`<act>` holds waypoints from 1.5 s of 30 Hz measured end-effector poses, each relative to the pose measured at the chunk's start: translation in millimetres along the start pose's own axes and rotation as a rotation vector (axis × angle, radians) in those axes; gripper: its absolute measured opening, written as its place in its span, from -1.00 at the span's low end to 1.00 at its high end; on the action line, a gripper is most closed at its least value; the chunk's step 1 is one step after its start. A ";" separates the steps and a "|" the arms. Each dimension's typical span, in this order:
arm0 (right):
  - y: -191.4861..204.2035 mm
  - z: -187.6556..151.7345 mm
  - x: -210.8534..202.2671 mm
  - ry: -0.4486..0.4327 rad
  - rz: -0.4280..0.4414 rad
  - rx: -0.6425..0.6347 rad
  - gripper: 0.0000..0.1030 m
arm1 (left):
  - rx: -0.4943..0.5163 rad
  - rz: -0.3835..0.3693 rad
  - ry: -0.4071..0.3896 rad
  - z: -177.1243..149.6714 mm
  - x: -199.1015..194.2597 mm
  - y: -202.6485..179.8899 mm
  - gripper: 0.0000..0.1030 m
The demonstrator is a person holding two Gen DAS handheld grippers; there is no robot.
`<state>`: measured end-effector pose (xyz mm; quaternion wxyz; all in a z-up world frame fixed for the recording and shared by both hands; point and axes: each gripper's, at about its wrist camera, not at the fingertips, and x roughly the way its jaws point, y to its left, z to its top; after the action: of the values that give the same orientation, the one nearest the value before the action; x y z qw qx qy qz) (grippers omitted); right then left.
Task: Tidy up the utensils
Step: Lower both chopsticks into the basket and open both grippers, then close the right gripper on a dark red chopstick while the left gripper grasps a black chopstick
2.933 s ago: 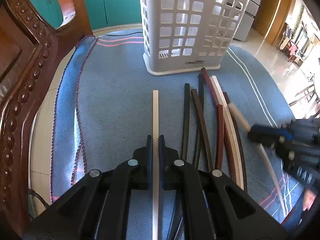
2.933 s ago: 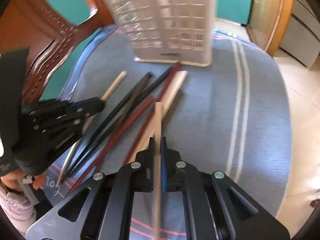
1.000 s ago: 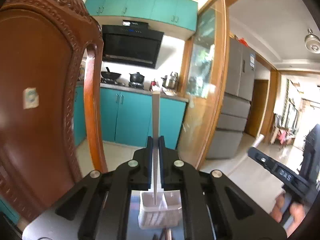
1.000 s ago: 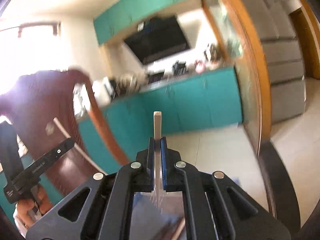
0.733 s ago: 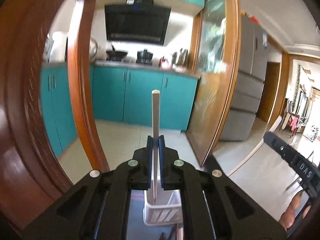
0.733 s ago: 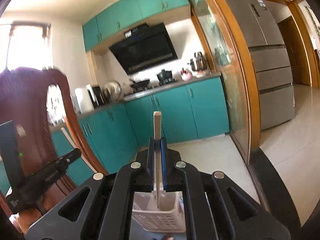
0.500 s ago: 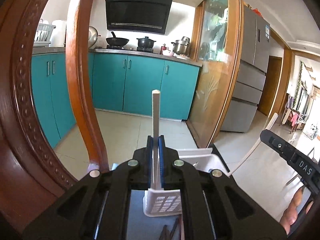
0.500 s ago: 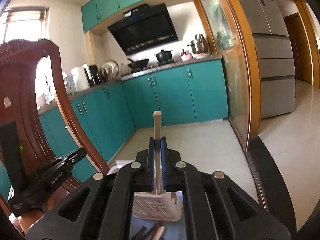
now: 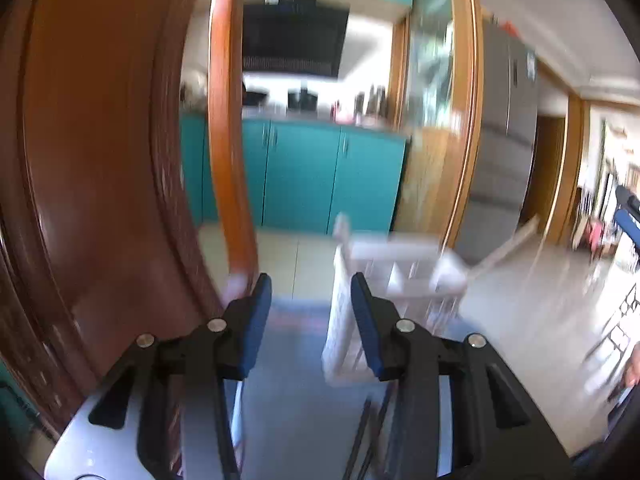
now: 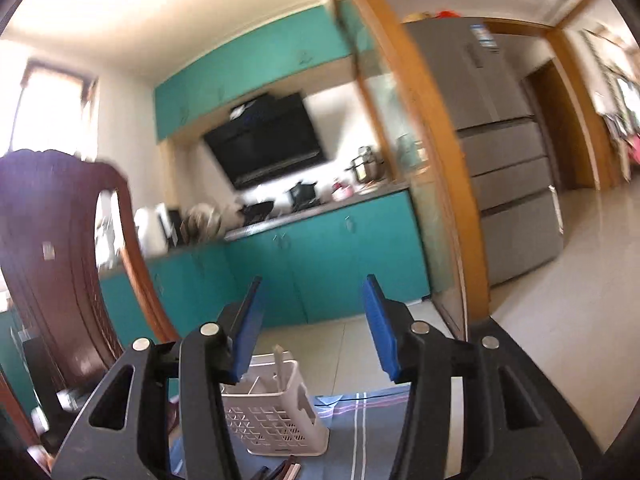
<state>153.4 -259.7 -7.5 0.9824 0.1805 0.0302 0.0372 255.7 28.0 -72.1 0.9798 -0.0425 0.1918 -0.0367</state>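
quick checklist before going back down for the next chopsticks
1. Left gripper empty, fingers apart: ok.
2. Right gripper empty, fingers apart: ok.
3. Basket upright on the blue cloth: ok.
4. Released chopstick standing inside the basket: ok; the other stick leans over the rim.
5. Loose chopsticks in view: only tips show, count cannot tell.
6. Left wrist view sharp enough to aim: not ok, blurred.

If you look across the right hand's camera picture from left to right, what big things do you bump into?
Dark wooden chair → white basket with chopsticks standing in it → teal cabinets → wooden door frame → grey fridge.
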 end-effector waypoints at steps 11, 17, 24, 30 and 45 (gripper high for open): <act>48.2 -180.2 126.9 1.022 0.048 -0.118 -0.34 | 0.042 -0.012 0.372 -54.3 42.2 5.6 -0.36; 83.2 -194.0 128.7 1.071 0.143 -0.119 -0.34 | 0.030 0.009 0.376 -53.2 39.3 15.4 -0.36; 78.0 -209.5 144.4 1.102 0.119 -0.010 -0.75 | 0.049 -0.013 0.439 -63.5 51.6 11.8 -0.36; 45.4 -184.7 142.5 1.043 0.028 0.044 -0.85 | 0.068 -0.120 0.513 -78.4 55.1 -4.1 -0.36; 9.9 -174.4 126.4 1.020 -0.090 -0.066 -0.82 | 0.151 -0.113 0.612 -105.2 71.4 -35.6 -0.36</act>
<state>265.9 -178.4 -172.4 0.8486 0.1067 0.5121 0.0793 279.8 -21.0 -192.3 0.8733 0.0328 0.4719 -0.1164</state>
